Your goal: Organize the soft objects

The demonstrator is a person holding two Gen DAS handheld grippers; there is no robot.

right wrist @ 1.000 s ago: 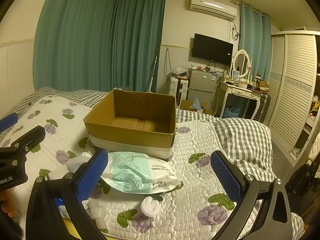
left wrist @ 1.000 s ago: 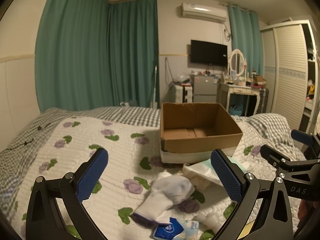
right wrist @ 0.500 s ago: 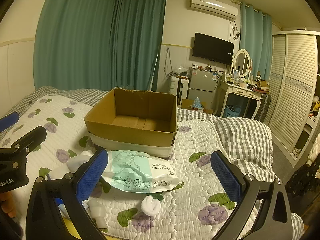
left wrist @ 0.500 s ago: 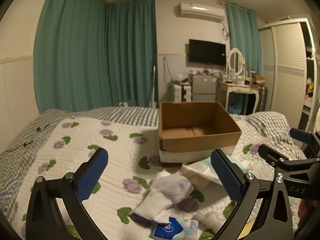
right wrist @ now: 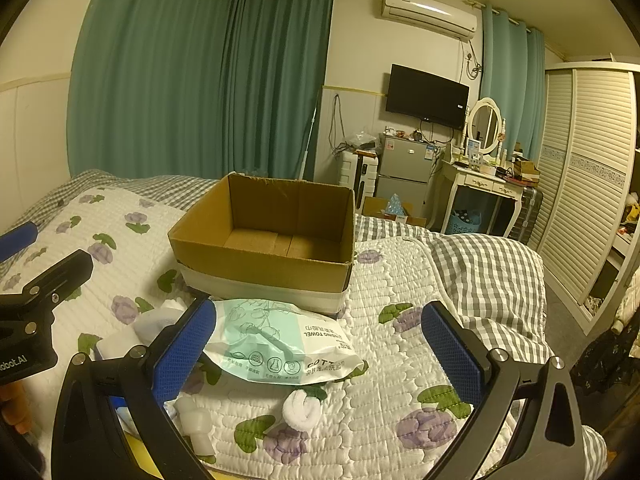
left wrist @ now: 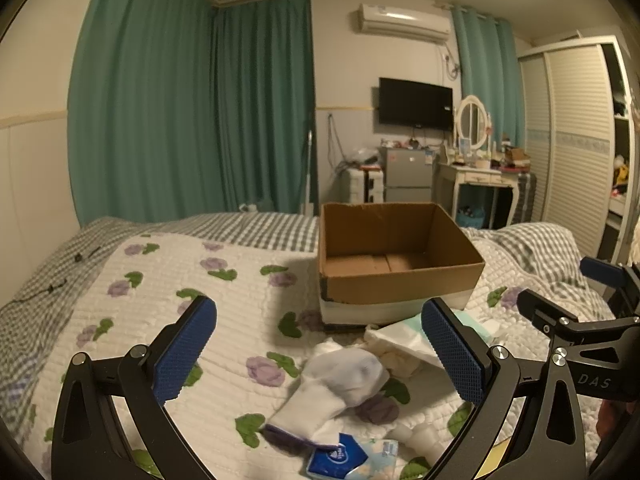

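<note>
**Both grippers spread, soft items heaped before the box**

Left gripper (left wrist: 318, 354) fingers released, hovering over a white sock (left wrist: 336, 388) and blue tissue packet (left wrist: 348, 458) on the bed (left wrist: 160, 300). Only the right view shows the towel pack (right wrist: 280, 344) whole, plus a rolled white sock (right wrist: 302, 410); right gripper (right wrist: 318, 354) fingers likewise spread, holding nothing. Cardboard box (right wrist: 264, 240) stands open just behind the pack. Against a second ago, little changed: slight framing drift. Open quilt lies left of the box.
</note>
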